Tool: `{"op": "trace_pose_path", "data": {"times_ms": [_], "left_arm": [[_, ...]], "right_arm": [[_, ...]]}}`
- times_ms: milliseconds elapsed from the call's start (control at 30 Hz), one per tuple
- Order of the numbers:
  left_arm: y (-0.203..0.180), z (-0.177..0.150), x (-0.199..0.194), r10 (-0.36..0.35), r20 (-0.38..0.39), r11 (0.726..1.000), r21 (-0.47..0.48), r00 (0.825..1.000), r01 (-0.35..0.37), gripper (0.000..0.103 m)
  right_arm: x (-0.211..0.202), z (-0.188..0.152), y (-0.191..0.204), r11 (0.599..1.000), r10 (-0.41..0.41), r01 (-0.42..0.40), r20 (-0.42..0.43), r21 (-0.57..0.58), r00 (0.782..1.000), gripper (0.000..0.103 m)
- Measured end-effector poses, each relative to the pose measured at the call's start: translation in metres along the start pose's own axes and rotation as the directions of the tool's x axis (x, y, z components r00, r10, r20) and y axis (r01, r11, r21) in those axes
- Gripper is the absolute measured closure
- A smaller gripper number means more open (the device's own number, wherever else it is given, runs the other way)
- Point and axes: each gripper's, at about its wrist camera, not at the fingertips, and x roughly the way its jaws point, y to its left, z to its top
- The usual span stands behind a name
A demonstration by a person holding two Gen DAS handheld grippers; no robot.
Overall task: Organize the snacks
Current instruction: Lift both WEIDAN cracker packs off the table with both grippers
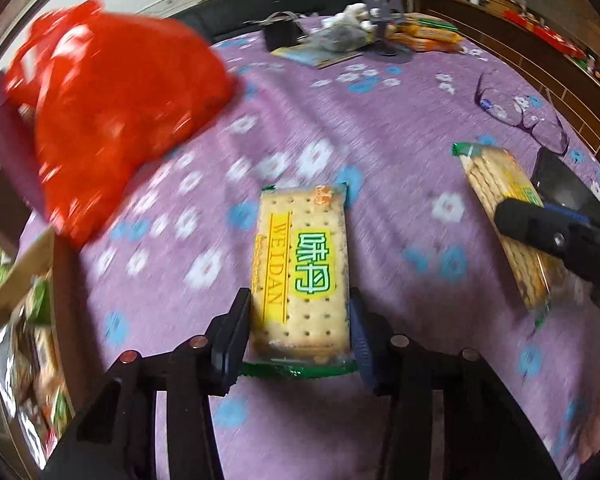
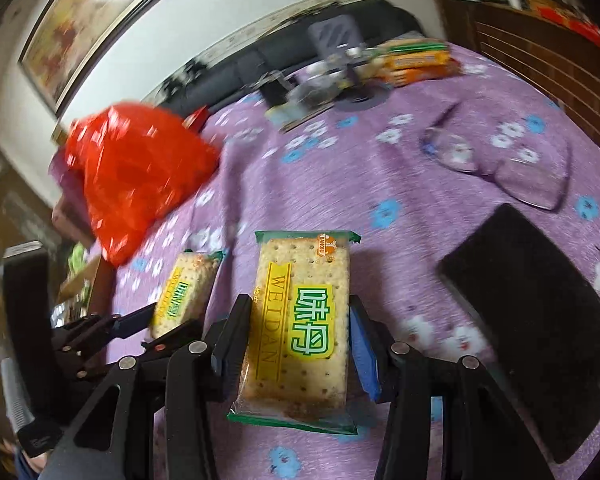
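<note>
left gripper (image 1: 300, 320): clamped on a Weidan cracker pack (image 1: 300, 268) — pads press its long edges near the rear seal, so the label stays up and the pack points forward.
right gripper (image 2: 298, 336): same hold on a second Weidan cracker pack (image 2: 300, 320), pinched across its width, rear seal hanging toward me.
height: both packs look lifted off the purple floral tablecloth (image 1: 380, 128); shadows fall beneath them — my read, not certain.
likely target: cardboard box (image 1: 24, 264) of snacks off the table's left edge; I'd guess both packs go there.
obstacle: red plastic bag (image 1: 108, 112) sits between me and the far left — blurred.
keep clear: eyeglasses (image 2: 496, 164) and a black flat slab (image 2: 540, 320) lie to the right, well apart from both packs.
already sorted?: orange cracker packs (image 2: 416, 62) stacked at the far edge — cannot tell why.
</note>
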Motion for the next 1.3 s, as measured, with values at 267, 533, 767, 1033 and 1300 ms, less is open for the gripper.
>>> {"op": "trace_pose_path", "data": {"times_ms": [267,533,767,1033,1300], "left_arm": [[0.020,-0.005,0.004,-0.031,0.041,0.997,-0.071,0.999,0.034,0.051],[0.030,0.000,0.010,-0.065,0.079,0.991,-0.115,0.995,0.074,0.056],[0.026,-0.006,0.005,-0.053,0.110,0.993,-0.104,0.993,0.064,0.058],[0.025,-0.008,-0.026,0.010,0.261,0.994,-0.109,0.965,0.019,0.058],[0.024,-0.008,-0.048,0.078,0.375,0.993,-0.115,0.924,-0.037,0.058]], "right_arm": [[0.013,-0.015,0.032,0.980,-0.094,0.090,-0.015,-0.178,0.995,0.053],[0.023,-0.020,0.040,0.958,-0.155,0.142,-0.033,-0.247,0.987,0.052],[0.023,-0.025,0.046,0.940,-0.183,0.173,-0.006,-0.295,0.983,0.053],[-0.007,-0.016,0.049,0.961,-0.085,0.117,0.137,-0.249,0.987,0.053],[-0.028,-0.016,0.061,0.962,-0.001,0.064,0.231,-0.265,0.973,0.053]]}}
